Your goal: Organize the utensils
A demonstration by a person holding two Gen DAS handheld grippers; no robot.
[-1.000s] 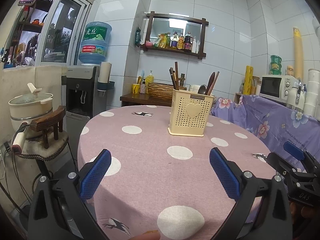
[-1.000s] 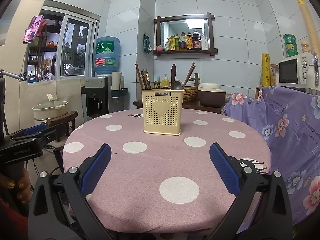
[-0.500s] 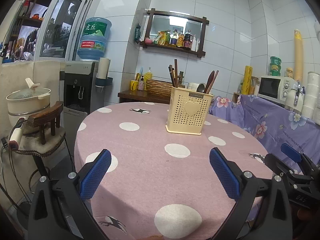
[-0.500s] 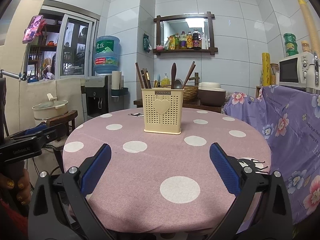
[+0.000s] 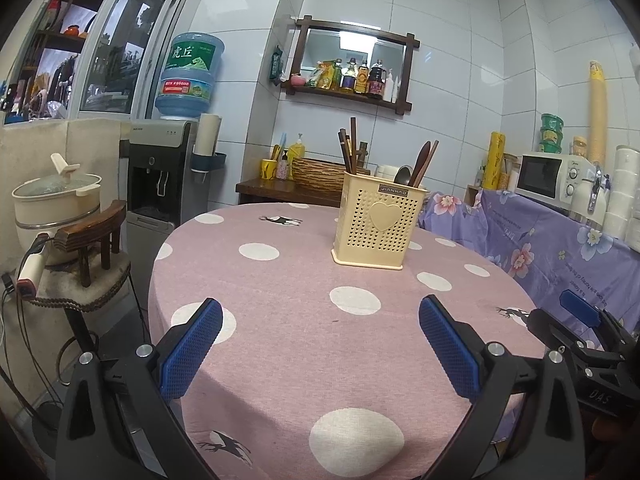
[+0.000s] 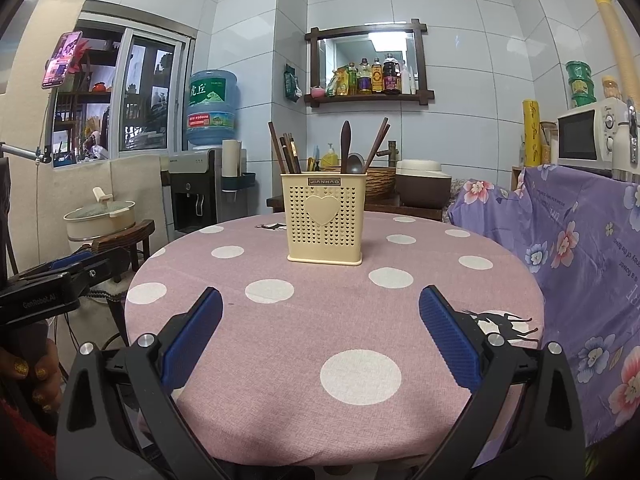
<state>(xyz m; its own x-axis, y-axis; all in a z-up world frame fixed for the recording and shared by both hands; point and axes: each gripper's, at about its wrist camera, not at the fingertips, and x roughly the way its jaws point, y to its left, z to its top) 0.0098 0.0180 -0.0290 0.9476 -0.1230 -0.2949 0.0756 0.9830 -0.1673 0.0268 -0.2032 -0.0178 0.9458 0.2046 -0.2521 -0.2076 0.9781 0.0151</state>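
Note:
A cream perforated utensil holder [image 5: 378,228] [image 6: 325,220] with a heart on its front stands upright near the middle of the round pink polka-dot table [image 5: 304,320] [image 6: 332,320]. Dark chopsticks [image 5: 347,146] [image 6: 285,152] stick up on its left side; a wooden spoon [image 6: 345,146], a metal spoon [image 6: 354,163] and more chopsticks [image 6: 378,140] stand on its right. My left gripper [image 5: 320,344] hovers open over the table's near edge, with nothing between its fingers. My right gripper [image 6: 320,336] is also open and empty, well short of the holder.
A water dispenser [image 5: 164,176] and a stool with a pot [image 5: 56,204] stand left of the table. A flowered purple cloth [image 6: 580,248] covers the counter at right, under a microwave [image 5: 556,178]. A side table with a wicker basket [image 5: 316,172] sits behind. A hand [image 6: 28,376] holds the left gripper.
The left wrist view has shifted slightly; the holder sits a little higher and further right in it. The right gripper has hardly moved. Both grippers stay open.

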